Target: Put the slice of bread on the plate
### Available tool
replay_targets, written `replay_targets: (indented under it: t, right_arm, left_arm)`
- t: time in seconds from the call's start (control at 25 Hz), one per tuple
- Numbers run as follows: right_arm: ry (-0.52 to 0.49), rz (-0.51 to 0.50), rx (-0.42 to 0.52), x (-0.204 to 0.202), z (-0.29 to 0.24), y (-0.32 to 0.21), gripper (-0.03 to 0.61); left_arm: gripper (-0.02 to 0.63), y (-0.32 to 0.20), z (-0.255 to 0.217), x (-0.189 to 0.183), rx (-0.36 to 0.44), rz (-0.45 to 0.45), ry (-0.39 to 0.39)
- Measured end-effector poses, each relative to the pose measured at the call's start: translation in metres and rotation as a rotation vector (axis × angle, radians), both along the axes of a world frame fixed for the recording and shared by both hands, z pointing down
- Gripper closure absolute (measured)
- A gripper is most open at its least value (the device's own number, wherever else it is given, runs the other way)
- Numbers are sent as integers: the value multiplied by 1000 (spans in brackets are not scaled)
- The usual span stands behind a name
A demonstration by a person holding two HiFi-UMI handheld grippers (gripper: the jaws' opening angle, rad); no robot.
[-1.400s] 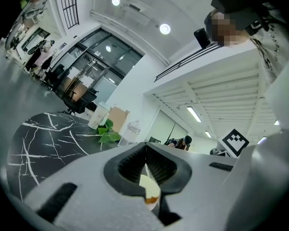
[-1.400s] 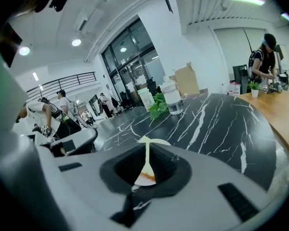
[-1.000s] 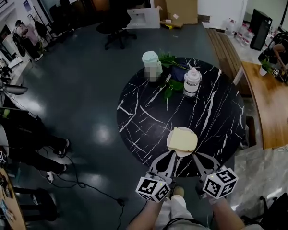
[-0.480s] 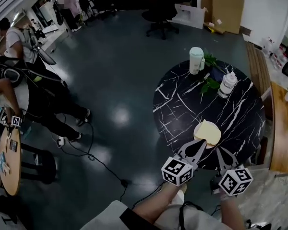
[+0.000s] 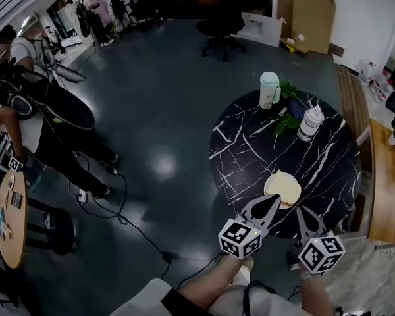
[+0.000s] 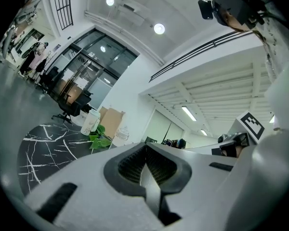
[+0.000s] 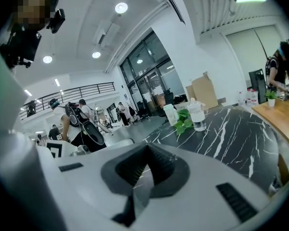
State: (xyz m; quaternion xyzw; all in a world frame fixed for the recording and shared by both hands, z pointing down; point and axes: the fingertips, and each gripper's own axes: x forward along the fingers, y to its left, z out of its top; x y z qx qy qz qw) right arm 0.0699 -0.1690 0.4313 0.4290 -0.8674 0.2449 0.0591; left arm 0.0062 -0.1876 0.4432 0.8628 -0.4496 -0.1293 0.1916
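Gleaming floor point(image 5: 158, 110) around marbled black table point(image 5: 243, 150)

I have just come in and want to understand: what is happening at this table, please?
A person holds a tool in each hand at the near edge of the round black table. The slice of bread lies on the white plate there. The left tool and the right tool are both shut and hold nothing. So the bread seems already placed.
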Motion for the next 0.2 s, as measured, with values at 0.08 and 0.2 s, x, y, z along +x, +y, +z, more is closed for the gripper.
replay_targets:
  t: [0.08, 0.2]
  right_arm:
    - [-2, 8, 3, 2, 0, -1, 571]
    - [-7, 19, 8, 5, -1, -3, 571]
  left_arm:
    - [609, -1, 1, 1, 1, 6, -5]
    - [609, -2, 0, 3, 4, 13, -11]
